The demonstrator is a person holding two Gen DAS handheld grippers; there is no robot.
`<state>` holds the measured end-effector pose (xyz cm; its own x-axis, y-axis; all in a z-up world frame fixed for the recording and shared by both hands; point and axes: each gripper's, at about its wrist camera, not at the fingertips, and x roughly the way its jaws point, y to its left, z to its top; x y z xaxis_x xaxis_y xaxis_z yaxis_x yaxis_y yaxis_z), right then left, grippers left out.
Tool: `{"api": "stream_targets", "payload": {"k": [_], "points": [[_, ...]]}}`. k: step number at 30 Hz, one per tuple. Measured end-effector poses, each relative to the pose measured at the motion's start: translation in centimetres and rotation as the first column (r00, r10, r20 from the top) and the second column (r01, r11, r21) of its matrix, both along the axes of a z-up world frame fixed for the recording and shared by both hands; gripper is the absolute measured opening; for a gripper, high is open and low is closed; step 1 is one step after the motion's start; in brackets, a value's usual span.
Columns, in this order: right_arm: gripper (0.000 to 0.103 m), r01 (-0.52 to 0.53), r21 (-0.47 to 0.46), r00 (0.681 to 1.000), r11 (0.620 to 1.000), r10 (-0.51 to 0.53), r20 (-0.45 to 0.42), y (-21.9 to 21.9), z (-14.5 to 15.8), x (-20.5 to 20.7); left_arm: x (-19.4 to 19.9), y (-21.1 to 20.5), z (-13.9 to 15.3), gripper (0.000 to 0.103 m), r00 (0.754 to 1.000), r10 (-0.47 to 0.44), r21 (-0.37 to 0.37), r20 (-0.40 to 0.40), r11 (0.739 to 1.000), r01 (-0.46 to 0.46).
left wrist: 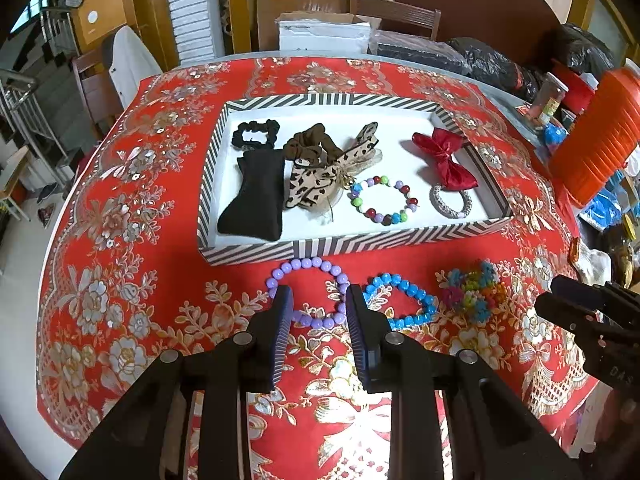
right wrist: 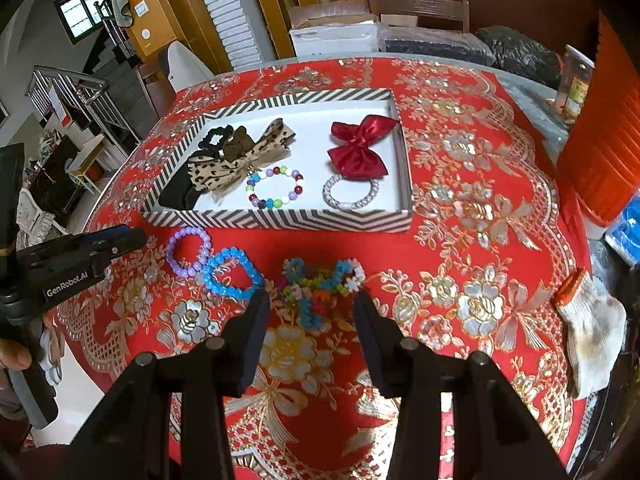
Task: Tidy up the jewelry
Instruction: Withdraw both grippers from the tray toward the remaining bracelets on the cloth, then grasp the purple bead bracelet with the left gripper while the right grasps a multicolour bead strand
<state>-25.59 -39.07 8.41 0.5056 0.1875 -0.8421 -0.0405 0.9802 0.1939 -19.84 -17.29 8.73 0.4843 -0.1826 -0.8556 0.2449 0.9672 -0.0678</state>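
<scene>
Left wrist: claw [left wrist: 316,300] astride purple bracelet [left wrist: 308,292].

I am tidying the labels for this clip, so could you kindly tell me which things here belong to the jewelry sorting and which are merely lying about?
Belongs to the job:
striped tray
purple bead bracelet
blue bead bracelet
multicolored flower bracelet
left gripper
right gripper

Lying about:
work glove
orange container
jar
</scene>
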Motion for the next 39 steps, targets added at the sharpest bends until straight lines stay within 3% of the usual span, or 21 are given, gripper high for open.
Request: {"api": "stream_targets", "payload": {"k": [7,21,30,39], "points": [[0.046,0.023,0.005,1.000,1.000,-0.023,-0.022,-1.2,-0.7,-0.6,-0.1,0.2,-0.6,0.018,0.999,0.010,-0.024,-0.032,1.000,-0.010],[0.046,0.066,0.055,0.995,0.996,-0.061,-0.079,-3.5,-3.2,-1.1,1.2,5.3,-3.0,0.019,0.979,0.122,-0.102,-0.161,0.985,-0.139],[0.043,0.076,0.107,0.995,0.991,-0.068,-0.073,-3.6,-3.7,2.1,2.0,6.6,-3.8,0.019,0.971,0.150,-0.107,-0.186,0.979,-0.172],[0.042,0.064,0.089,0.992,0.994,-0.053,-0.116,-2.8,-5.8,5.3,2.8,6.3,-4.7,0.019,0.968,0.118,-0.126,-0.222,0.981,-0.148]]}}
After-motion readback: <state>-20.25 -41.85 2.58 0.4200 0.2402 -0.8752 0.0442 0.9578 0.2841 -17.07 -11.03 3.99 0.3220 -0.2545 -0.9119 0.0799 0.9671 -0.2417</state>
